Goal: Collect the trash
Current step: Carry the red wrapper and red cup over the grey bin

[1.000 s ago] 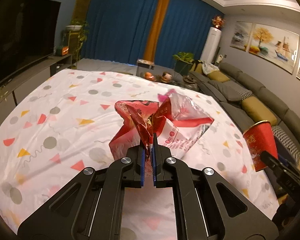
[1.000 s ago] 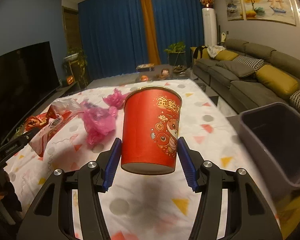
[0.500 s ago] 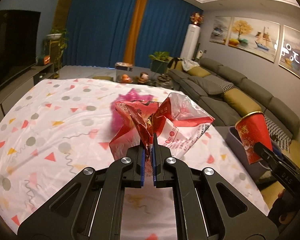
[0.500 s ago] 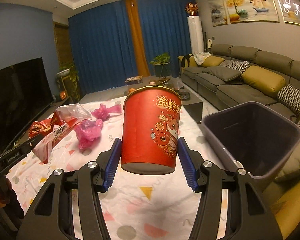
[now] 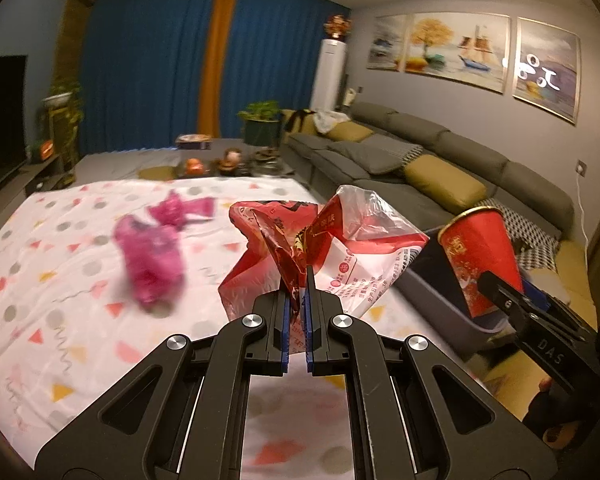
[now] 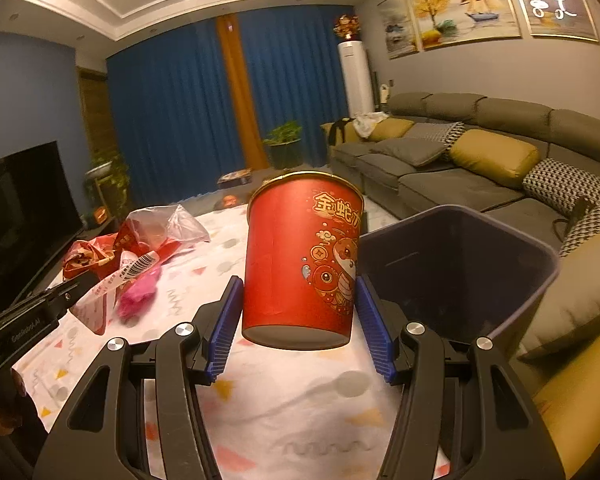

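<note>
While clamped — cup [image 6: 300, 260] between tongs [image 6: 300, 316]

"DAS" on right tongs [image 5: 512, 300] (cup [image 6: 300, 256]: "金蛇")

I see deep blue floor-length curtains [image 6: 180, 120], a long grey sectional sofa [image 6: 480, 160] with mustard cushions, and framed paintings [image 5: 460, 52] on grey walls.

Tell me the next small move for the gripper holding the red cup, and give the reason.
Probably carry the red cup a little further to the right, over the mouth of the dark bin, before letting go. The right gripper grips the cup above the patterned cloth, with the bin's opening just beside it to the right, so a release now would likely miss.
</note>
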A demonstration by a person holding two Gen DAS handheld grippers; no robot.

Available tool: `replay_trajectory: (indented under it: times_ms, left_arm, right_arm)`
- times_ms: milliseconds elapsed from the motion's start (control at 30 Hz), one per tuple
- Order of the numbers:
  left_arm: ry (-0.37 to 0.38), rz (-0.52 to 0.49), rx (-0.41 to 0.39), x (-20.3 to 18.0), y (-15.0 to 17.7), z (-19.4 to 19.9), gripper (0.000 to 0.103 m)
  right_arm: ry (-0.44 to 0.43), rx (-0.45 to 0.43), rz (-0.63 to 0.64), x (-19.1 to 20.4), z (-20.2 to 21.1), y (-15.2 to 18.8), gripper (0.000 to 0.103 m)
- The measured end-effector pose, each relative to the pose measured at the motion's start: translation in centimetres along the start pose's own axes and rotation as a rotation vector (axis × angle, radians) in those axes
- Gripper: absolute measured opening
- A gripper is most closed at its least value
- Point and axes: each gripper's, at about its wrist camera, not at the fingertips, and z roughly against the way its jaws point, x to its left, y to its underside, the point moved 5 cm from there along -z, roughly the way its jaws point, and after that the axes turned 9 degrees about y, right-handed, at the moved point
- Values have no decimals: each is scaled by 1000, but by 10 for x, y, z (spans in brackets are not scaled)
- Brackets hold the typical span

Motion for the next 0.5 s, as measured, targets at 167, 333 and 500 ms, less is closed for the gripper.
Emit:
replay_trajectory:
  times_ms: [167, 333, 500]
  left_arm:
    - [63, -46, 8, -37, -7, -27, 5]
    - [128, -73, 21, -69, -12, -57, 5]
    - [177, -95, 45, -101, -12, -91, 5]
  right_arm:
    - [62, -17, -42, -36, -7, -8, 56]
    - [125, -26, -85, -75, -12, -12, 56]
    - [164, -38, -111, -100, -15, -15, 56]
